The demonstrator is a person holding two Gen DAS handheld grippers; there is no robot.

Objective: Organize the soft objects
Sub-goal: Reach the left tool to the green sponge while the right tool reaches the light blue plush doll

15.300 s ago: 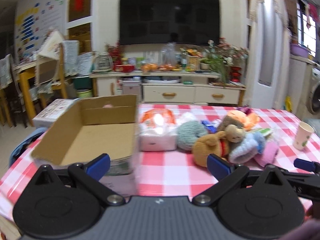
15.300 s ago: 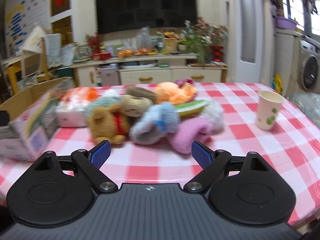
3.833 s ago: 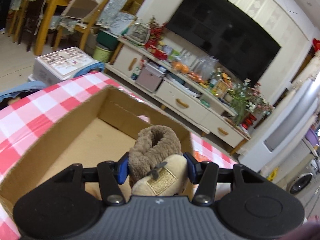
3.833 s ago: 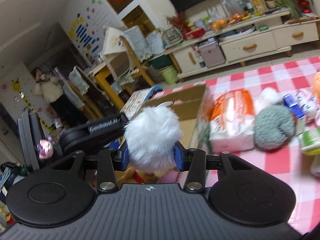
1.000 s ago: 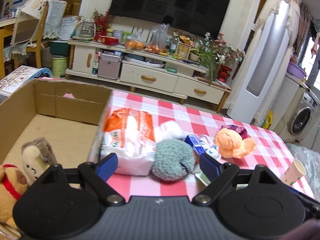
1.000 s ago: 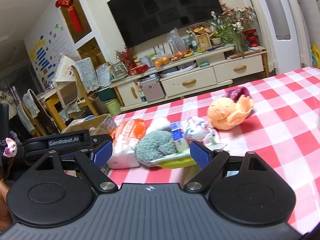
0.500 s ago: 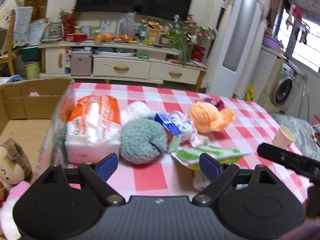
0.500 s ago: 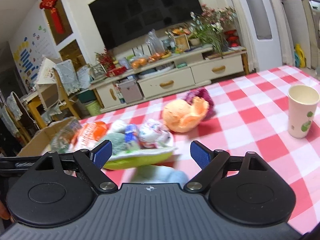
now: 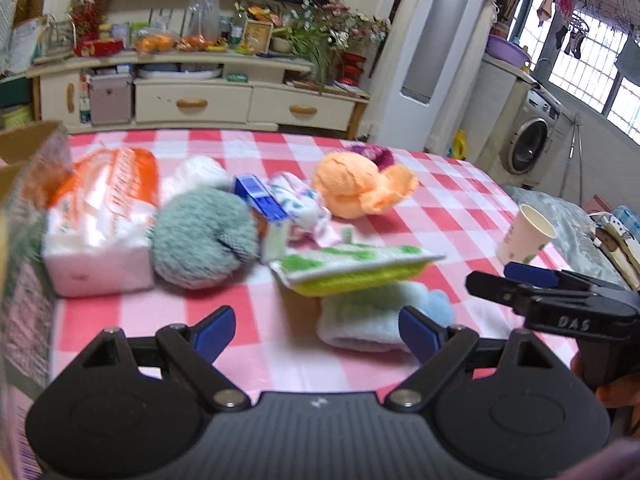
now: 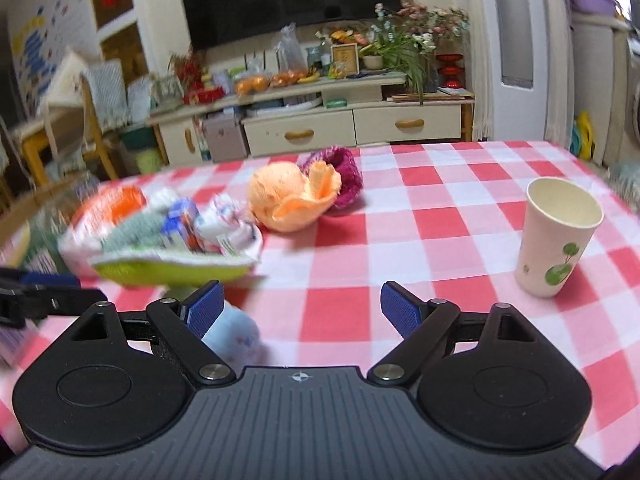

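My left gripper point(image 9: 316, 330) is open low over the checked table, with a pale blue fuzzy slipper point(image 9: 368, 316) just ahead of its right finger, under a green-and-white sponge pad point(image 9: 352, 268). A grey-green knitted ball point(image 9: 204, 240), an orange plush point(image 9: 356, 190) and a purple fluffy item point(image 9: 374, 154) lie further back. My right gripper point(image 10: 302, 310) is open too, nothing between its fingers; the blue slipper point(image 10: 236, 338) peeks out beside its left finger. The orange plush point(image 10: 292, 196) lies ahead of it. The right gripper's fingers point(image 9: 532, 280) show at the right of the left wrist view.
A cardboard box point(image 9: 24, 148) stands at the far left. A tissue pack point(image 9: 100, 220), a blue carton point(image 9: 260, 200) and a patterned cloth point(image 9: 300, 204) sit mid-table. A paper cup point(image 10: 560, 236) stands at the right. A TV cabinet point(image 10: 320, 128) lies beyond the table.
Both grippers have swung right and dipped toward the table. The box and its toys slid out of the left view; the blue slipper and green pad came close.
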